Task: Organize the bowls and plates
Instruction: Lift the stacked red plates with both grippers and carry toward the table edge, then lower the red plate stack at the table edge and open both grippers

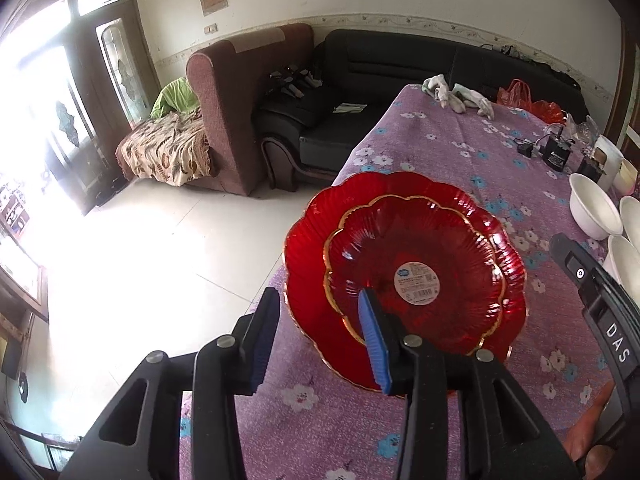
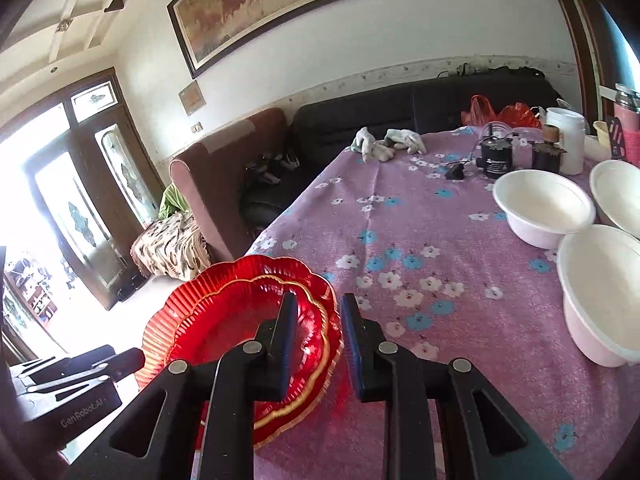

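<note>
Two red scalloped plates [image 1: 404, 264] lie stacked, the smaller [image 2: 248, 320] inside the larger [image 2: 168, 304], at the purple floral tablecloth's [image 2: 400, 216] near-left edge. Three white bowls [image 2: 544, 212] cluster well apart on the right. The left gripper [image 1: 320, 340] and right gripper [image 2: 318, 344] each stand partly open, gripping nothing, their pads straddling the plates' rims.
</note>
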The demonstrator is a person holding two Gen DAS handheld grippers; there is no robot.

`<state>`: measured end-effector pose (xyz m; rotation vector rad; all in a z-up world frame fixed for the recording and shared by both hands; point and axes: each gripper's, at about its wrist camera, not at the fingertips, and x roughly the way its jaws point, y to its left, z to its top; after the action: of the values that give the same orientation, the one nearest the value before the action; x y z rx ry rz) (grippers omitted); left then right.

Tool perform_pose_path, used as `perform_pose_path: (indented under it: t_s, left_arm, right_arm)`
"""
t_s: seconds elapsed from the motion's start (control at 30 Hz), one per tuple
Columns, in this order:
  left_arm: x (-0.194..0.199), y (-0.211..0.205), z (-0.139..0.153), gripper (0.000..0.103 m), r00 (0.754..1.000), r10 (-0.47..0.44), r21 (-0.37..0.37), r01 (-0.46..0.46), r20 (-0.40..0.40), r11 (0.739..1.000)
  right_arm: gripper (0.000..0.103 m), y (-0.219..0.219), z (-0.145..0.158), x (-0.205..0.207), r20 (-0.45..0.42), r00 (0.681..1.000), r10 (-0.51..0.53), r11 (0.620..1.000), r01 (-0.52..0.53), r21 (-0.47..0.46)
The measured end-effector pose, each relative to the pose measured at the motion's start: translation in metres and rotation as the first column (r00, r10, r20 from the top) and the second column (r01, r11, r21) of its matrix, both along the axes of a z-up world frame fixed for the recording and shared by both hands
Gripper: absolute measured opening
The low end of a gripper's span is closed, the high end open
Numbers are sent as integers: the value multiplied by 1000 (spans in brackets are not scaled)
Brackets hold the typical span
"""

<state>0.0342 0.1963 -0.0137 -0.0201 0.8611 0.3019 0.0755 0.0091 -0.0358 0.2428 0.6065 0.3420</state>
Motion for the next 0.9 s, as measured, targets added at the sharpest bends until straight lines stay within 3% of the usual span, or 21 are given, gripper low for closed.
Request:
perform_pose_path:
  t_s: [0.23, 0.4, 0.6, 0.7, 0.9]
  left_arm:
    - [-11, -37, -5, 41, 998, -62, -27, 62, -4, 998]
    - [-17, -78, -7, 48, 992, -128, -36, 128, -12, 991]
    - [-25, -129, -10, 74, 981, -195, -27, 194, -9, 981]
    - [-26, -155, -15, 75, 972, -234, -11, 233, -20, 972]
    - [-14, -189, -22, 75, 955, -289, -51, 286, -61, 957]
  right_arm:
    - [25, -26, -2, -25, 10, 1000, -20, 1000, 20, 0]
    - [24, -56, 0, -47, 22, 999, -46, 999, 46, 3]
    - [24, -111, 1, -75, 37, 993, -111, 994, 111, 4]
    - [24, -145, -1, -88, 44, 986, -161, 987, 161, 0]
    - [25, -199, -3, -93, 19, 969, -245, 969, 244, 47]
